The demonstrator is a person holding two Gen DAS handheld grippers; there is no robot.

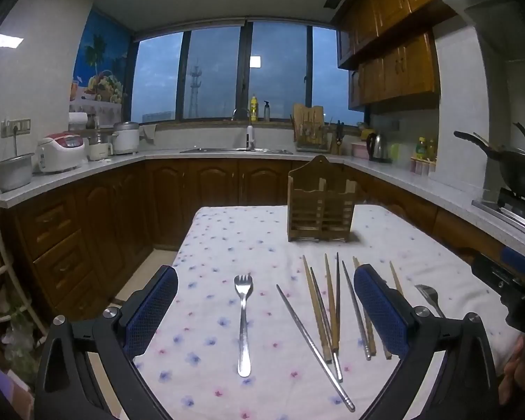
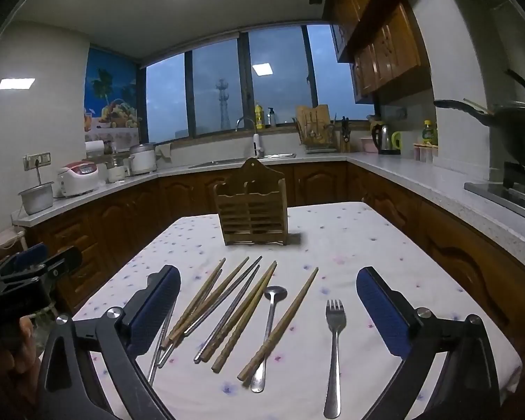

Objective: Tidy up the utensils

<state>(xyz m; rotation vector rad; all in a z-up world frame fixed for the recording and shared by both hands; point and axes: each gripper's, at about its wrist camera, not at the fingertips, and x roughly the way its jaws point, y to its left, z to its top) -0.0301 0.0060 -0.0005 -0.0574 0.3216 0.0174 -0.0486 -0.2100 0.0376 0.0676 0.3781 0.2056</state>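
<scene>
A wooden utensil holder (image 1: 320,206) stands upright at the far side of the table; it also shows in the right wrist view (image 2: 252,210). In the left wrist view a steel fork (image 1: 243,322) lies between my open fingers, with wooden and metal chopsticks (image 1: 327,311) fanned to its right. My left gripper (image 1: 266,276) is open and empty above them. In the right wrist view the chopsticks (image 2: 227,308), a steel spoon (image 2: 269,329) and a second fork (image 2: 333,350) lie on the cloth. My right gripper (image 2: 267,276) is open and empty above them.
The table has a white floral cloth (image 1: 227,241). Kitchen counters (image 1: 87,168) with rice cookers run around the room, with a sink (image 1: 238,150) under the window. A wok (image 2: 514,122) sits on the stove at right. The other gripper shows at the edge (image 2: 24,280).
</scene>
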